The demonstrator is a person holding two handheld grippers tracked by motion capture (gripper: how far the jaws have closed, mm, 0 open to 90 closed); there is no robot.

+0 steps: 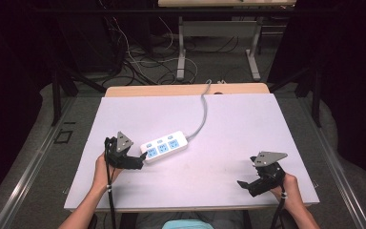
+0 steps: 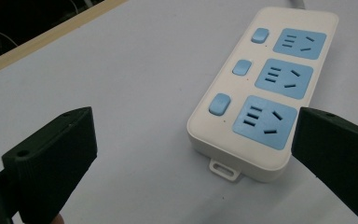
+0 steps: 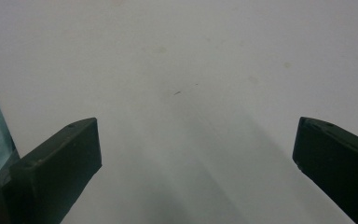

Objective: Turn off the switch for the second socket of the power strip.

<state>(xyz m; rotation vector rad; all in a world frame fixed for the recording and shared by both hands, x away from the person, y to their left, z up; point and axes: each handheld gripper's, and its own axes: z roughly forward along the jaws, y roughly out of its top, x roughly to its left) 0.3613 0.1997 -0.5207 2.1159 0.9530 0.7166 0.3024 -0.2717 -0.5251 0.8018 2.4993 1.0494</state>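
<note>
A: Left claw [image 1: 140,159] first: spread wide, nothing between the jaws, sitting low at the near-left of the table [image 1: 248,119]. In its own view [image 2: 193,154] one jaw over bare surface, the other just beside the near corner of the strip [image 2: 261,88].

B: Touching the strip?

A: Hard to tell. From above, tips right at the strip's [image 1: 164,146] left end; close, maybe in contact, not clamped.

B: And the right claw [image 1: 244,184]?

A: Also gaping and empty, resting near the right front edge, pointed left. Only blank tabletop ahead of its jaws [image 3: 196,158]. Well apart from the strip.

B: So which hand for the move?

A: Left, plainly nearer. Strip just right of and slightly beyond that claw, around mid-table, left of centre.

B: Long axis?

A: Running left-near to right-far, tilted a little. Cord [image 1: 201,117] leaving the far-right end and trailing off over the far edge. Three blue sockets in a row along the length, a switch [image 2: 219,103] beside each.

B: Meaning for the grasp?

A: Probably a slide forward and rightward along that axis, jaws straddling the narrow width at the free left end. At present offset: body lying toward one jaw rather than centred in the gap, so likely a small sideways shift needed first.

B: Risk?

A: Possibly nudging the strip away instead of enclosing it; cord may resist a pull.
</note>
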